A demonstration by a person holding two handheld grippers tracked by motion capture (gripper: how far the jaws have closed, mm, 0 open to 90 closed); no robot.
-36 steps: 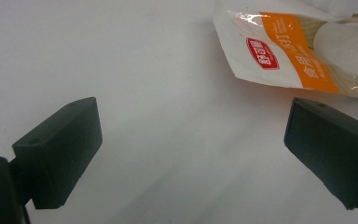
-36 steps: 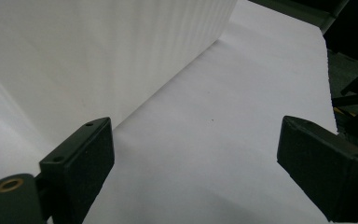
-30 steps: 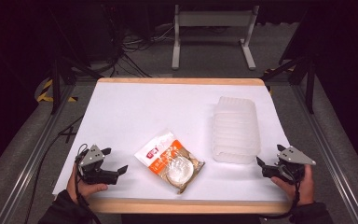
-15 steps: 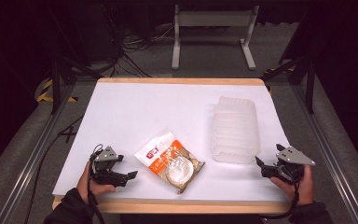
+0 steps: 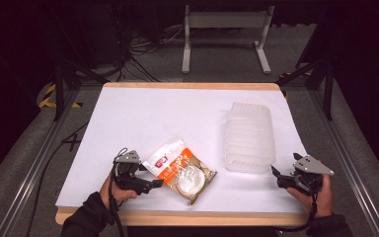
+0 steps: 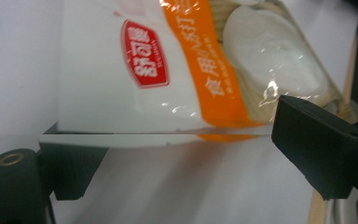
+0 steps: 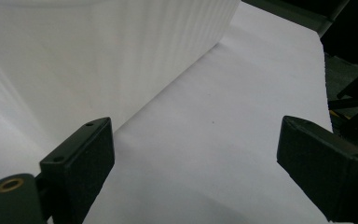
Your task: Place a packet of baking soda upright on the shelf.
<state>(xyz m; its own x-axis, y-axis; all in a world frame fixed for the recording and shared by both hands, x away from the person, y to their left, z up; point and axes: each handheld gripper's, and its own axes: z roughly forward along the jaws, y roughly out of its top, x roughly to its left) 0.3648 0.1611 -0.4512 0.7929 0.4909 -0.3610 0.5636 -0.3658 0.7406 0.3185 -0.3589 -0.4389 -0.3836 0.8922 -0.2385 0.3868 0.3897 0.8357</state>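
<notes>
left gripper (image 5: pixel 150 186) at the snack packet (image 5: pixel 180 169), jaws wide and just now narrowing a little, packet's near edge between them but not pinched. best to slide level until the sealed white end sits deep between the pads, then clamp. packet lies flat at the table's (image 5: pixel 143 116) front centre, just beyond the left fingertips.
</notes>
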